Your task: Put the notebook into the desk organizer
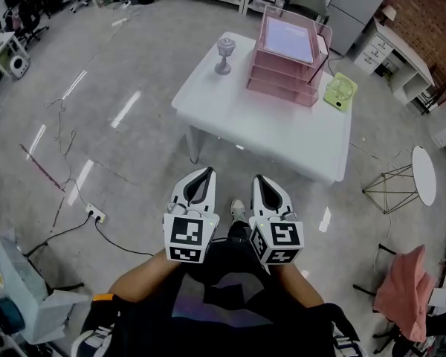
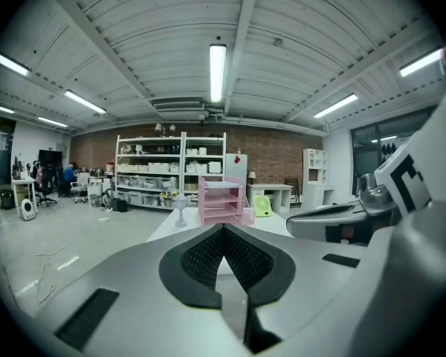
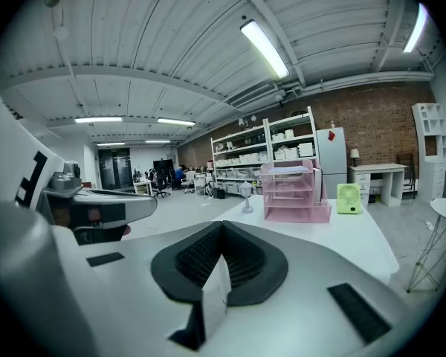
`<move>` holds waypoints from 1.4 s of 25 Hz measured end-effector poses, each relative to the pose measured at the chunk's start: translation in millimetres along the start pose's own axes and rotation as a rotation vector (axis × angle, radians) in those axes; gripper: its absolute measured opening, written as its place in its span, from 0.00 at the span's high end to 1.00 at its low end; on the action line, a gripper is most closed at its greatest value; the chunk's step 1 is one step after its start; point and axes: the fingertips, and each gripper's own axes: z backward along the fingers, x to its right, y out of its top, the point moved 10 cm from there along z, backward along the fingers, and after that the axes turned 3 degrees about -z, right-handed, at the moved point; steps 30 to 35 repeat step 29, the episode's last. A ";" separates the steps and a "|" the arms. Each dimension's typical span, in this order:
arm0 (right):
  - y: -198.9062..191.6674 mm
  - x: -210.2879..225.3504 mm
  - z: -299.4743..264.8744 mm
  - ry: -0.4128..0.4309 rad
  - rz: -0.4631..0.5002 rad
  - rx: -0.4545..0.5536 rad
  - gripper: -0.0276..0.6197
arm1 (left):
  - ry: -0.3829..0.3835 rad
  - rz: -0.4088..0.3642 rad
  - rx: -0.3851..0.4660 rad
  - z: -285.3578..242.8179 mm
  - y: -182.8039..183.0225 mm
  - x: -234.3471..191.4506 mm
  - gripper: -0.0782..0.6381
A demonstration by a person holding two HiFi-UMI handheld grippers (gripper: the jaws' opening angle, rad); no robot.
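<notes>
Both grippers sit low centre in the head view, tucked close to the torso, side by side and near each other, noses pointing up-frame toward the white table [image 1: 297, 136]; bare forearms come in from the bottom edge behind the marker cubes.
Left gripper [image 1: 204, 172] [image 2: 223, 227]: jaws closed tip to tip, nothing between them; right gripper [image 1: 259, 178] [image 3: 221, 224]: same, pads together and empty.
Each gripper view catches the other gripper at its frame edge.
Notebook [image 1: 288, 39]: pale lilac, lying flat in the top tray of the pink desk organizer [image 1: 282, 84] [image 3: 293, 199] on the table, upper centre of the head view, well apart from both grippers.
Green fan [image 1: 340, 93] is just right of the organizer; a grey stand piece [image 1: 224, 54] is to its left.
Markings: black-and-white square patterns on the left cube [image 1: 187, 236] and right cube [image 1: 279, 242]; red tag [image 3: 331, 134] on the fridge door, print too small to read.
</notes>
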 end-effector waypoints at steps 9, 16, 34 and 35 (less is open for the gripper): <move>0.9 -2.2 2.2 -0.005 0.028 0.010 0.93 | 0.002 -0.012 0.009 2.6 2.5 3.1 0.88; -0.5 2.5 1.5 0.003 0.033 0.011 0.93 | 0.007 -0.009 0.008 1.1 1.5 7.6 0.88; 5.3 20.3 -2.8 0.008 0.041 0.015 0.93 | 0.013 -0.011 0.014 -13.4 8.9 16.7 0.88; 5.3 20.3 -2.8 0.008 0.041 0.015 0.93 | 0.013 -0.011 0.014 -13.4 8.9 16.7 0.88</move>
